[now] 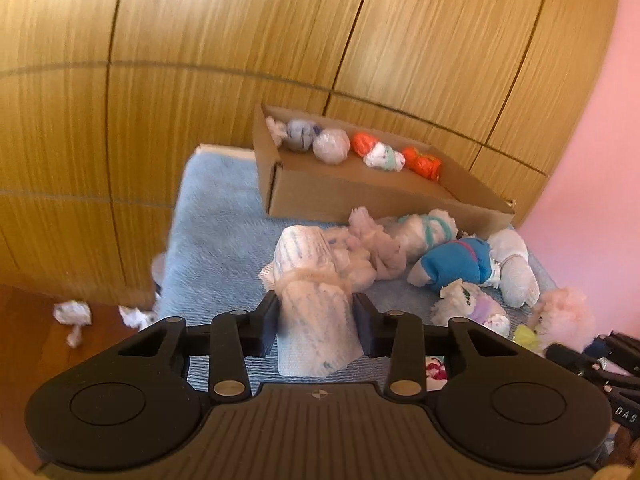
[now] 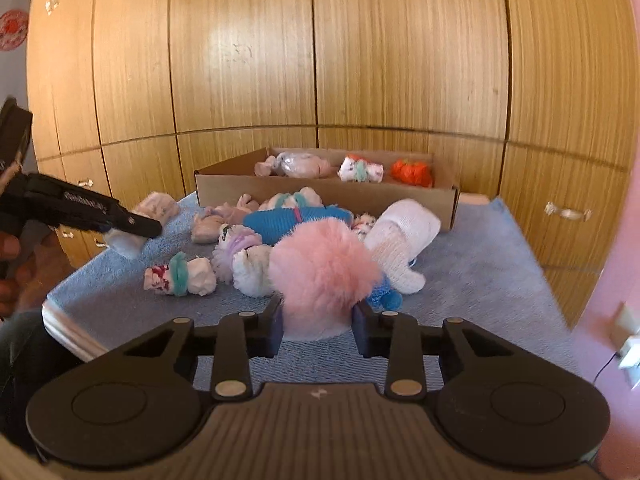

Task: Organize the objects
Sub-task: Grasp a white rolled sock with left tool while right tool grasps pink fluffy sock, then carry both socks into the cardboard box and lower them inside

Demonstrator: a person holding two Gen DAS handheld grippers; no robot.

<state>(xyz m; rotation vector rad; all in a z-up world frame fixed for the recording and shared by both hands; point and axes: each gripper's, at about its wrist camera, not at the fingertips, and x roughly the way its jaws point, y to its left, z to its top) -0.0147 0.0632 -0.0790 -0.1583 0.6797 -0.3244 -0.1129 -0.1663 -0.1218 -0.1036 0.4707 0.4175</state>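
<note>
My left gripper [image 1: 316, 320] is shut on a pale pink and white sock bundle [image 1: 316, 280] with blue marks, held above the blue towel [image 1: 216, 232]. It also shows in the right wrist view [image 2: 124, 240] at the left, held by the left gripper. My right gripper [image 2: 318, 322] is shut on a fluffy pink sock bundle [image 2: 320, 276]. A cardboard box [image 1: 320, 188] at the back holds several rolled sock bundles, among them orange ones [image 1: 424, 162]. Several loose bundles, including a blue one [image 2: 296, 218] and a white one [image 2: 400, 240], lie on the towel before the box [image 2: 320, 192].
Wooden cupboard doors [image 2: 320, 60] stand behind the towel-covered surface. Two crumpled white bundles [image 1: 72, 314] lie on the wooden floor at the left. A pink wall [image 1: 592, 140] is at the right, with a socket [image 2: 632, 352] low on it.
</note>
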